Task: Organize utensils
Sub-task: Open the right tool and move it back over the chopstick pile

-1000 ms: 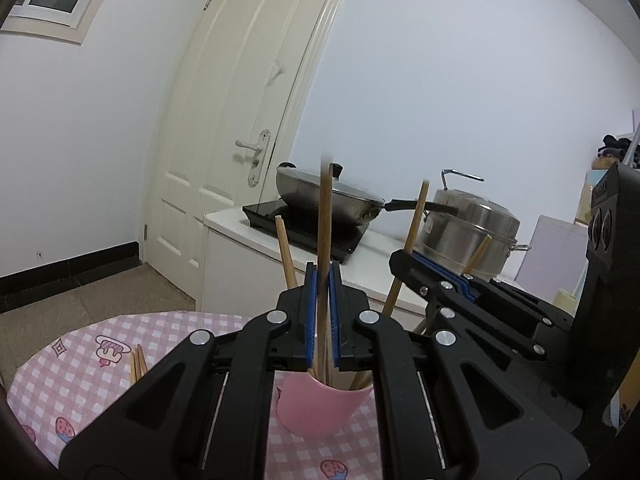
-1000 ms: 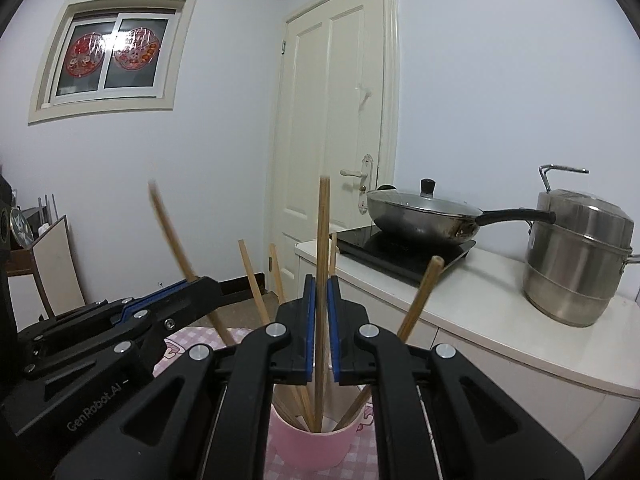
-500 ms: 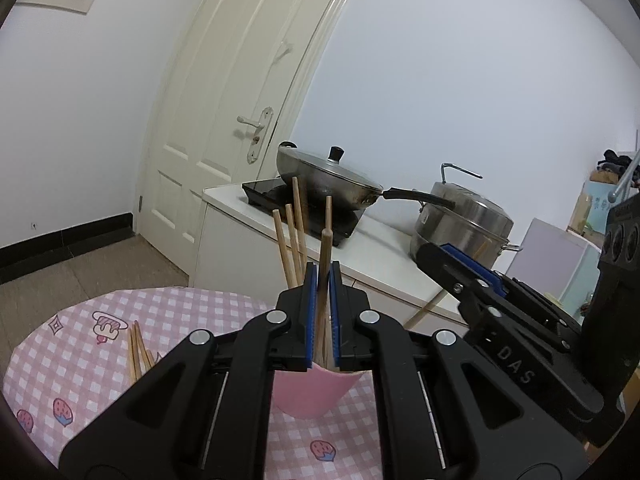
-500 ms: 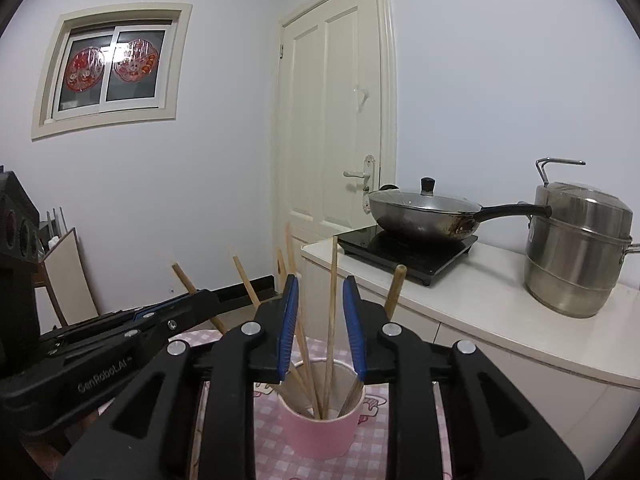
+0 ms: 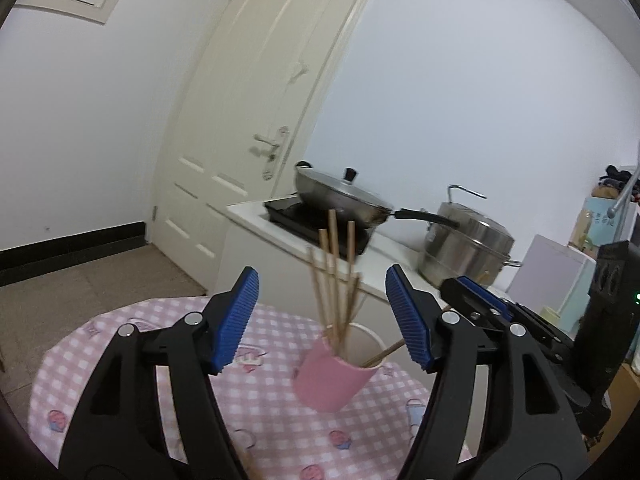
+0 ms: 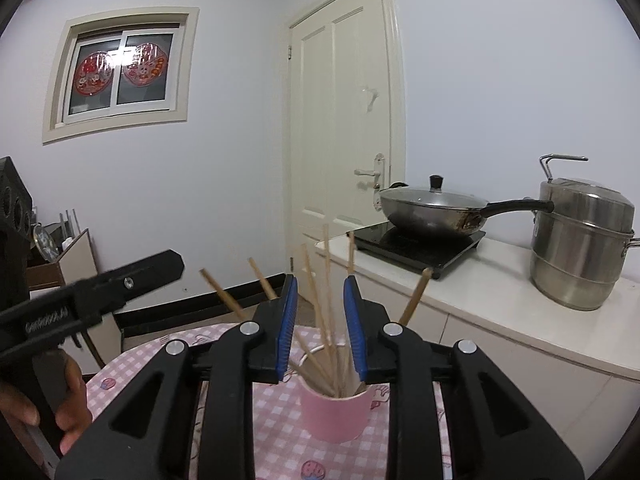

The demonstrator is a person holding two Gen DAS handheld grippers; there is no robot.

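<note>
A pink cup (image 5: 333, 376) stands on the pink checked tablecloth (image 5: 132, 344) and holds several wooden chopsticks (image 5: 332, 276) that lean apart. My left gripper (image 5: 322, 316) is wide open and empty, above and just before the cup. The cup (image 6: 336, 416) shows in the right wrist view too, with the chopsticks (image 6: 326, 300) rising between the blue pads. My right gripper (image 6: 321, 328) is open and holds nothing, right over the cup. The right gripper's fingers (image 5: 480, 300) show at the right of the left wrist view, the left gripper's finger (image 6: 100, 292) at the left of the right wrist view.
Behind the table a white counter (image 6: 500, 292) carries a black hob with a lidded wok (image 6: 432, 208) and a steel steamer pot (image 6: 580, 240). A cream door (image 6: 344, 128) is behind. One more chopstick (image 5: 248, 456) lies on the cloth near the front edge.
Both grippers let go of the chopsticks they held in the cup: the right one opened first, then the left one opened wide. The left gripper drew back and up.
</note>
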